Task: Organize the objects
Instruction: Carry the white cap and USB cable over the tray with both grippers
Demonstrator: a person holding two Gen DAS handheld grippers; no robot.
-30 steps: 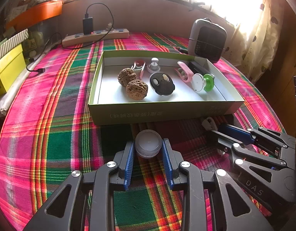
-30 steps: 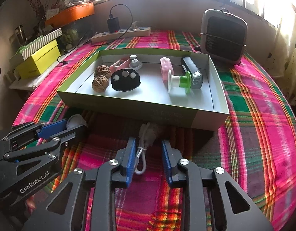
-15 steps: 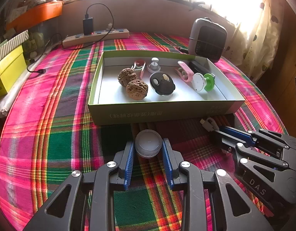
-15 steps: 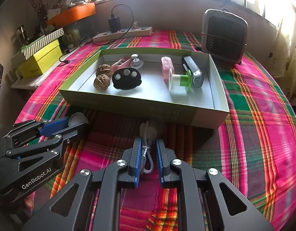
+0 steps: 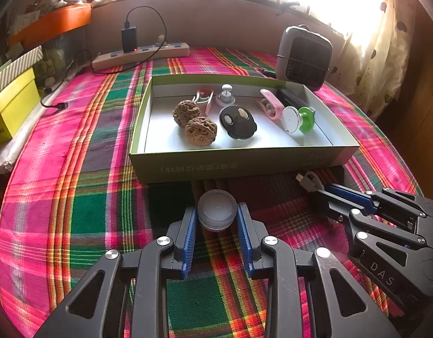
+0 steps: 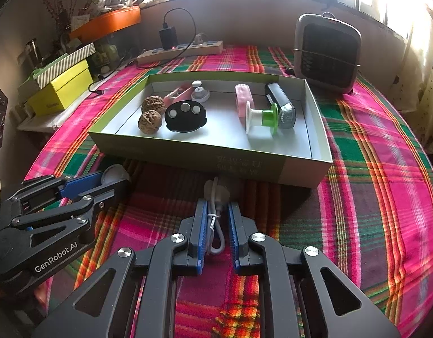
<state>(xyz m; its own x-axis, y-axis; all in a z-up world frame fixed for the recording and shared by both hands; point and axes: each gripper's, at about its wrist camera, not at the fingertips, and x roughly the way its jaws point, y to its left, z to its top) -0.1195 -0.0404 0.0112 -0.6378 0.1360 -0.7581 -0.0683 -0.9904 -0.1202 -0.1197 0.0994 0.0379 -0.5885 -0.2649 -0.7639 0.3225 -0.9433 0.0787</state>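
A shallow green-walled box (image 5: pixel 239 163) holds two walnuts (image 5: pixel 200 130), a black round item (image 5: pixel 237 122), a pink clip, a white-and-green spool (image 5: pixel 298 116) and other small things. My left gripper (image 5: pixel 217 214) is shut on a small round white jar (image 5: pixel 217 209), in front of the box's near wall. My right gripper (image 6: pixel 217 211) is shut on a coiled white cable (image 6: pixel 215 219), also in front of the box (image 6: pixel 216 157). In the left wrist view the right gripper (image 5: pixel 317 187) shows with the cable's plug (image 5: pixel 308 178) at its tip.
A plaid cloth (image 5: pixel 75 197) covers the round table. A small grey heater (image 5: pixel 303 56) stands behind the box at right. A power strip (image 5: pixel 140 55) with a charger lies at the back. A yellow box (image 5: pixel 8 107) sits at left.
My right gripper's jaws closed from wide open onto the white cable and lifted it slightly. My left gripper kept hold of the white jar and raised a little.
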